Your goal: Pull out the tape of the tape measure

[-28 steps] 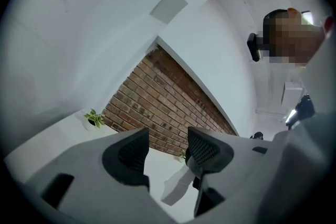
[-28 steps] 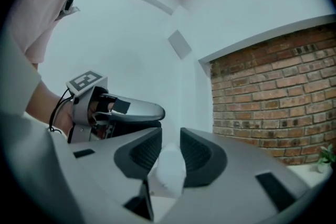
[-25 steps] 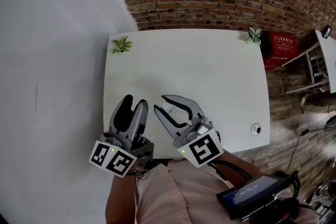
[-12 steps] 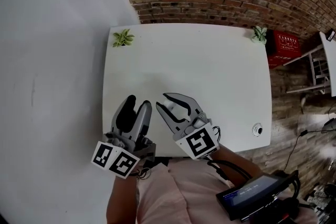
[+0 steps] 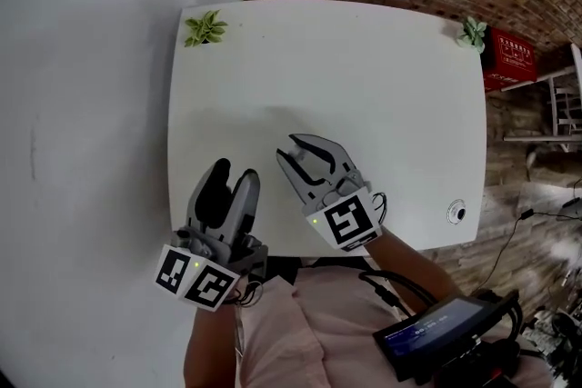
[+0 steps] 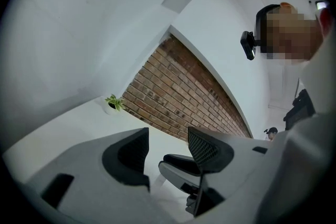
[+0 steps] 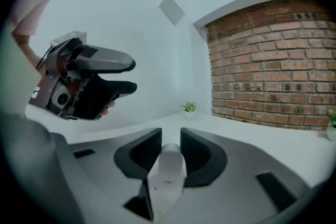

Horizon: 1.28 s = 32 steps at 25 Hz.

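Here, left tongs (image 6: pixel 168 140) gape empty while right tongs (image 7: pixel 170 136) clamp a smooth rounded white piece (image 7: pixel 167 171)

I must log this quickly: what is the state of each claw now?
Left claw: open, nothing between its jaws.
Right claw: closed on a white object; what it is cannot be told.
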Motion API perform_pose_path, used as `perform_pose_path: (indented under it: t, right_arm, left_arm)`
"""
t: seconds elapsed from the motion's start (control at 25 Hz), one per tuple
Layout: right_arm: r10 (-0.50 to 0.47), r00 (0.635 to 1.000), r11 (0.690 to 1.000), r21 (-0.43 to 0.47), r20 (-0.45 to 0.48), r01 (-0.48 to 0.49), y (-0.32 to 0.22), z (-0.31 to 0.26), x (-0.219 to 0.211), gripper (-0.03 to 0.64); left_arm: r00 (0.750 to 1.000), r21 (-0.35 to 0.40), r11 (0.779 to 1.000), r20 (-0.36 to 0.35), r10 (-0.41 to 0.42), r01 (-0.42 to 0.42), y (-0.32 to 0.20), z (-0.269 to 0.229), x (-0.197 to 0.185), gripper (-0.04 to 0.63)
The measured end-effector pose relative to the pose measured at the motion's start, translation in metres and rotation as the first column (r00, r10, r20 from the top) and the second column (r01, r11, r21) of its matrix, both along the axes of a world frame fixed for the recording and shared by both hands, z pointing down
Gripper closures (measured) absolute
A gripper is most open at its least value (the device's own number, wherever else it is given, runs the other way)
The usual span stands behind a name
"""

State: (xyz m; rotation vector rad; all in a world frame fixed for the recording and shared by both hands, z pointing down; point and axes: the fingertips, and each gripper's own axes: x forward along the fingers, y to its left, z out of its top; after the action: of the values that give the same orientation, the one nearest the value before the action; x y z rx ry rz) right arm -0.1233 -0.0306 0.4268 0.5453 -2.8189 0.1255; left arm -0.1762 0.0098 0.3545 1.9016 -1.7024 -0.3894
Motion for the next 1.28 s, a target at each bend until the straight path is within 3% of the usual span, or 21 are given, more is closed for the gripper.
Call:
perform_pose_path:
  t: [0.36,0.72,0.76,0.8,0.88,1.16,1.28]
  right_arm:
    - [-0.02,1.0,0.999,0.039,-0.012,0.02,0.007,0.018,0.031,0.502]
    - [0.086,0.994,0.996,-0.01,-0.064,-0.087,0.02,0.049,0.099,0.517]
    - [0.102,0.992,0.995,-0.011,-0.076,-0.103,0.02,0.055,0.105,0.536]
    - [0.117,0.989,0.993,-0.012,-0.087,-0.119,0.019,0.061,0.108,0.606]
    - [0.131,0.987,0.991,-0.028,-0.098,-0.134,0.017,0.072,0.11,0.604]
    - [0.076,0.979,0.992,-0.086,-0.19,-0.094,0.019,0.095,0.113,0.424]
    - [0.072,0.962,0.987,-0.117,-0.264,-0.106,0.019,0.107,0.115,0.41]
  left_arm:
    - [1.0,-0.01,1.0,0.013,0.02,-0.02,-0.003,0.008,0.017,0.356]
    - [0.998,-0.013,0.998,0.009,0.063,-0.063,-0.011,0.015,0.041,0.356]
    - [0.998,-0.015,0.998,0.009,0.069,-0.069,-0.012,0.016,0.044,0.356]
    - [0.997,-0.018,0.997,0.008,0.075,-0.075,-0.013,0.019,0.046,0.356]
    - [0.996,-0.02,0.996,0.008,0.089,-0.089,-0.014,0.025,0.05,0.356]
    - [0.994,-0.024,0.994,0.013,0.11,-0.11,-0.015,0.034,0.057,0.355]
    - [0.994,-0.026,0.993,0.014,0.113,-0.113,-0.014,0.037,0.059,0.354]
